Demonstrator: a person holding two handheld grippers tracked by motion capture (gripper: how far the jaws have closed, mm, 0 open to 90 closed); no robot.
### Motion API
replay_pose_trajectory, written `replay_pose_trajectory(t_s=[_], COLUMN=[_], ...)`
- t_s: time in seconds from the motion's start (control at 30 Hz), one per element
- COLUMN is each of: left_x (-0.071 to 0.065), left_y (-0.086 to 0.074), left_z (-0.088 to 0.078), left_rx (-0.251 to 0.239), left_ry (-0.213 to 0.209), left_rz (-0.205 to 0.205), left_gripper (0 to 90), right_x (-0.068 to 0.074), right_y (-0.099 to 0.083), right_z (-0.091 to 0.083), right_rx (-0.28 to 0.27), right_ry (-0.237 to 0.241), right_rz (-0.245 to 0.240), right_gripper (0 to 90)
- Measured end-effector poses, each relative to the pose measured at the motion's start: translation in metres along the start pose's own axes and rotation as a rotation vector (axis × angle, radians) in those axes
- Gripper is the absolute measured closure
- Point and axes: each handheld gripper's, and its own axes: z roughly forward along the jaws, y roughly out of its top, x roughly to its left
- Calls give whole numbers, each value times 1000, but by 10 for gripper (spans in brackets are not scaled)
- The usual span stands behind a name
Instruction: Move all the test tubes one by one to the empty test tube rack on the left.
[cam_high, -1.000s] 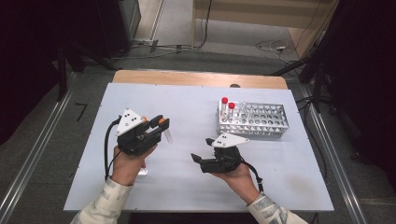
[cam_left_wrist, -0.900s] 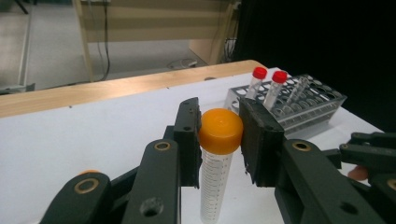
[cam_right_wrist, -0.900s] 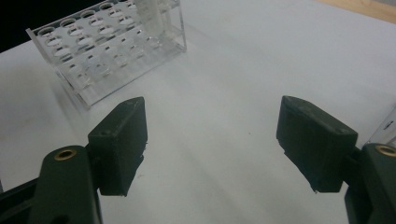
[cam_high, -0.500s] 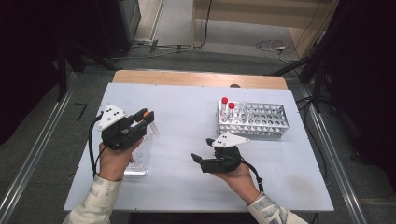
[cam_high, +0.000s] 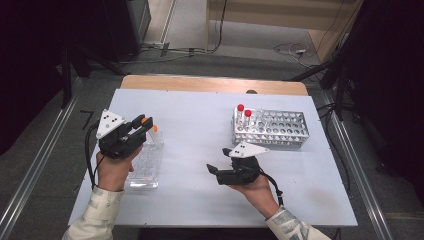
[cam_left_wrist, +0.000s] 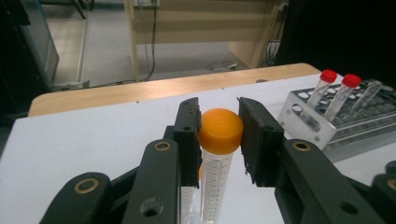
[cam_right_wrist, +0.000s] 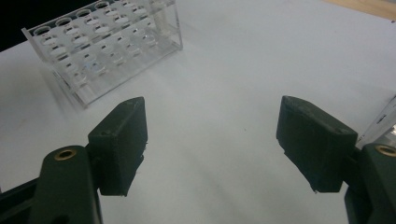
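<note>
Right now I have the left gripper (cam_high: 146, 125) clamped on an orange-capped tube (cam_left_wrist: 219, 140), its two black jaws pressing the cap from either side in the left gripper view. The tube stands upright between them, its graduated clear body running down below the cap. I take the clear plastic rack (cam_high: 146, 165) as my landmark: in the high view it lies on the white table (cam_high: 195, 120) toward the left edge, and the tube sits right at its far end, over it. Whether the tube's foot is seated in one of the rack's holes I cannot tell, since my left hand (cam_high: 112, 170) and the gripper body cover that part.

My right gripper (cam_high: 216, 172) is well to the right of the clear rack, near the table's middle, with its jaws standing wide apart and nothing between them; in the right gripper view they frame bare table, with the clear rack beyond the left jaw. Farther right of the clear rack, on the far side of my right hand (cam_high: 255, 187), stands a metal rack (cam_high: 280, 131) holding two red-capped tubes (cam_high: 243, 117) at its left end.
</note>
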Motion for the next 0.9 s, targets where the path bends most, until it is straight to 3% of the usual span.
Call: replay_pose_trajectory(t_s=[0.2, 0.67, 0.9], left_x=[1, -2, -5], left_y=[-4, -17, -27], left_z=[4, 15, 22], left_rx=[17, 46, 84], left_ry=[32, 41, 58], left_rz=[25, 53, 73], left_gripper=[697, 696, 696], right_x=[0, -1, -2], right_y=[0, -1, -1], right_z=[0, -2, -3], right_rx=[-2, -1, -2], right_ry=[-1, -1, -5], right_rz=[-4, 0, 2], right_gripper=[235, 235, 236])
